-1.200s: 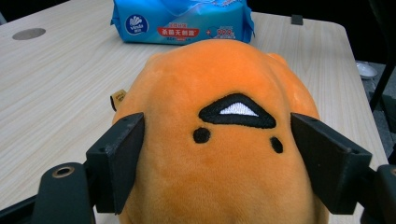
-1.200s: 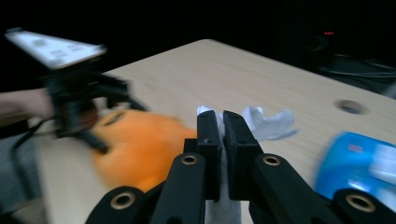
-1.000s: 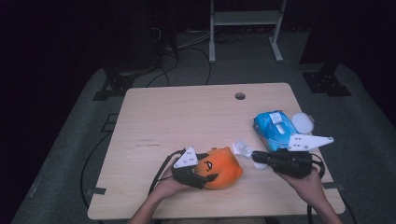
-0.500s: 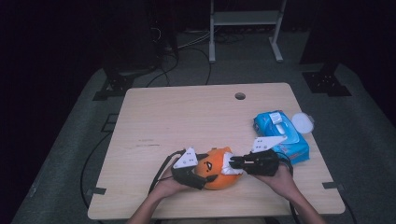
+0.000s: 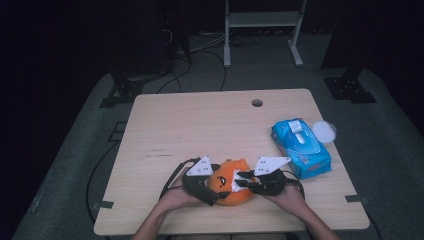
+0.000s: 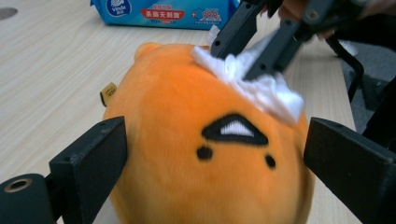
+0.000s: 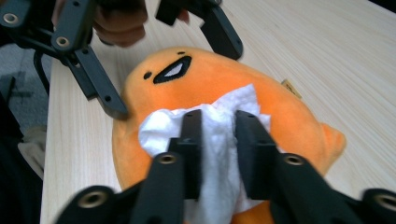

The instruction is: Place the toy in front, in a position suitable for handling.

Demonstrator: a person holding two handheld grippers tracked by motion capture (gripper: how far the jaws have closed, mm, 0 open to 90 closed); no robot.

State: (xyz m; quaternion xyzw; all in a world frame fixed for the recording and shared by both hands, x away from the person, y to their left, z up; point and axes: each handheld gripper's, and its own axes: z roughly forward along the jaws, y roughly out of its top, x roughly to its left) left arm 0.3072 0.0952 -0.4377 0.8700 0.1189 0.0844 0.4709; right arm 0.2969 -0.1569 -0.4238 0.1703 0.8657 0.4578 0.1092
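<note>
Nearest the person's edge of the wooden surface (image 5: 200, 125): an orange plush toy (image 5: 231, 183) with a stitched black mouth and two dot eyes, lying face up, flanked on both sides. On the plush toy's left, the left gripper (image 5: 211, 191), jaws spread wide and set against the toy's two flanks in the left gripper view, bracing it rather than pinching. On the plush toy's right, the right gripper (image 5: 237, 181), jaws drawn close together and clamped on a crumpled white wet wipe (image 7: 219, 140), the wipe pressed onto the toy's top just behind the face. In the left gripper view, the same wipe (image 6: 254, 84) spread over the plush toy's crown, above the mouth, with the right gripper's jaws coming down on it from beyond. A small tan tag (image 6: 108, 92) sticking out from the plush toy's side. Hands (image 5: 175, 199) wrapped around both gripper bodies, black cables looping out behind them. Farther back and to the right of the plush toy, well apart from it: a blue pack of wet wipes (image 5: 301, 147), flap raised, with a round white lid (image 5: 324, 132) just beside its far corner. Beyond the plush toy, near the far edge: a round cable hole (image 5: 257, 103) in the surface.
</note>
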